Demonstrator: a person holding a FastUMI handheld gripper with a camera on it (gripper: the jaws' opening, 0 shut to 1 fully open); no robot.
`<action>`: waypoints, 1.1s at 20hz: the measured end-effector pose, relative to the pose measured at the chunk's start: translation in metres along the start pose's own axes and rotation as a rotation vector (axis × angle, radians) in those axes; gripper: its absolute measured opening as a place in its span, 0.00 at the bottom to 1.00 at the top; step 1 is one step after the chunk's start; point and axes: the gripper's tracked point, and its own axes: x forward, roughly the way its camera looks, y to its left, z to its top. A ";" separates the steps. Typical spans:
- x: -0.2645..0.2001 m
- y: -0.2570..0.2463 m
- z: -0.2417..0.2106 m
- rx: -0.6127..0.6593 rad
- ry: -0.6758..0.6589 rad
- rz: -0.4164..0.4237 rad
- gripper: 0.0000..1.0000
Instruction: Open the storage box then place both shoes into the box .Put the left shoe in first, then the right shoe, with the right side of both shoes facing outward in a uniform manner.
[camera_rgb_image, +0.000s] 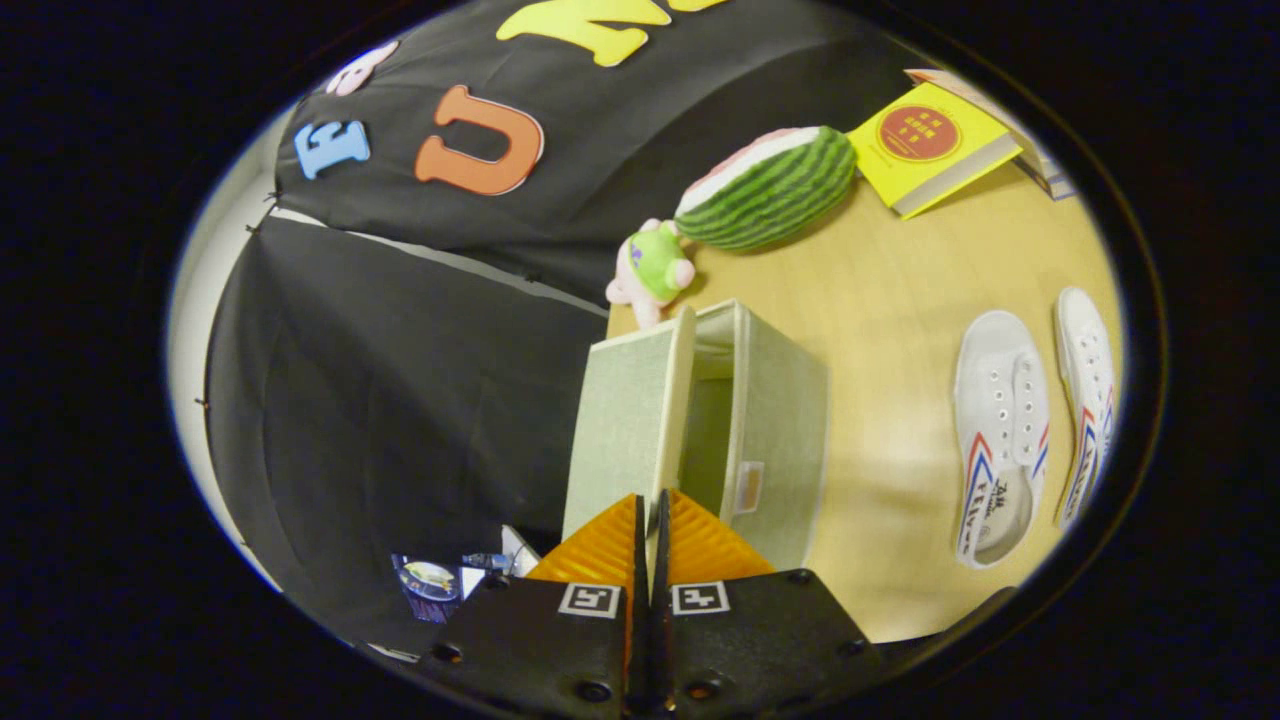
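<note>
On the table (900, 300), our tongs (650, 520) pinch the storage box (780, 420)'s light, floppy lid (630, 420) by its edge.

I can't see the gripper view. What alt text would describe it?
The gripper is shut on the lid of a pale green storage box, lifting it open. Two white shoes lie beside it on the table.

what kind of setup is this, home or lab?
Probably a staged recording booth: black cloth wall behind a wooden table set with props: storage box, white shoes, plush watermelon. The tool is shut on the box's lid.
</note>
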 end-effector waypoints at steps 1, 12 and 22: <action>0.000 0.002 0.001 -0.008 -0.008 0.009 0.06; -0.014 0.084 -0.002 -0.095 -0.041 0.190 0.05; 0.037 0.212 -0.016 -0.154 -0.070 0.308 0.05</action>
